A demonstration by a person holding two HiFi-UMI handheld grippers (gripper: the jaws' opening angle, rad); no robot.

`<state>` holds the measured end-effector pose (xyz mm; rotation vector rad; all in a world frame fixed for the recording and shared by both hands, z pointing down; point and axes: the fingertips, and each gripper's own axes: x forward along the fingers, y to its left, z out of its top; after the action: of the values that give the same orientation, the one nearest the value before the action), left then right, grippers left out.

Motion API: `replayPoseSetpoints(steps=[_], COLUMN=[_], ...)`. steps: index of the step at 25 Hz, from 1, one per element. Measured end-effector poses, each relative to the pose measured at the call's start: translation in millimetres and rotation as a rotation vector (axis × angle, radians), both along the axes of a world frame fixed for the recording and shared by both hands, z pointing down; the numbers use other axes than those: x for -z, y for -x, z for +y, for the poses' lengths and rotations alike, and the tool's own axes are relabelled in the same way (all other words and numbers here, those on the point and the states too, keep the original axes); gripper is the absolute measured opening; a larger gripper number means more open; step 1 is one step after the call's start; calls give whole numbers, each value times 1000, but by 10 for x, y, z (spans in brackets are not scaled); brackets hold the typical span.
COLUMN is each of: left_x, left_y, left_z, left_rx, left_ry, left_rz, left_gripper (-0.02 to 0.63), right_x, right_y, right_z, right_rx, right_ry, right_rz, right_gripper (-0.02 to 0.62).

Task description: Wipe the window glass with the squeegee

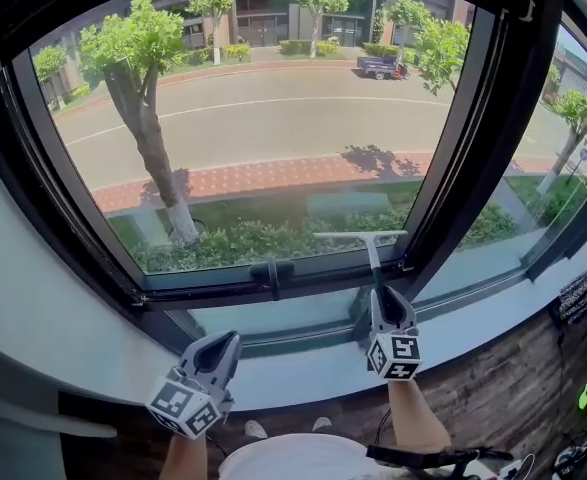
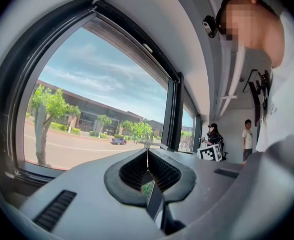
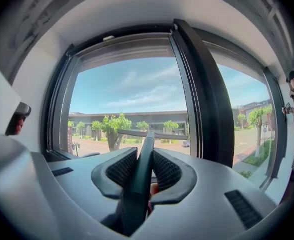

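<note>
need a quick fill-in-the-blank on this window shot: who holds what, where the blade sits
1. The right gripper is shut on the handle of the ___.
2. The left gripper, its jaws together, holds ___.
3. The blade lies near the ___ edge of the window glass.

Missing words: squeegee; nothing; bottom.

Left tongs (image 1: 225, 340) held low, jaws pressed together, nothing between. Right tongs (image 1: 378, 298) farther forward, jaws clamped on squeegee (image 1: 371, 253) handle. Left forearm (image 1: 185, 460) and right forearm (image 1: 413, 420) bare.
</note>
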<state>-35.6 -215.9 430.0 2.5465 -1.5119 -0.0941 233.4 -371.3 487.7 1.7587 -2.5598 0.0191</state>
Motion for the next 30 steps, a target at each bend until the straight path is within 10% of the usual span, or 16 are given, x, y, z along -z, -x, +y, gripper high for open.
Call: replayPoseSetpoints(steps=[14,30], left_x=[93,103], left_y=[613,1220], left_z=[308,636], left_rx=[82,110], left_ry=[-67,-81], left_rz=[-52,-62], left_gripper=[21,21], right_x=[3239,4395], right_y=[1363,2220], right_z=[264,11], right_rx=[96,-18], right_ry=[-652,-782], right_rz=[-122,-73], right_gripper=[101,101])
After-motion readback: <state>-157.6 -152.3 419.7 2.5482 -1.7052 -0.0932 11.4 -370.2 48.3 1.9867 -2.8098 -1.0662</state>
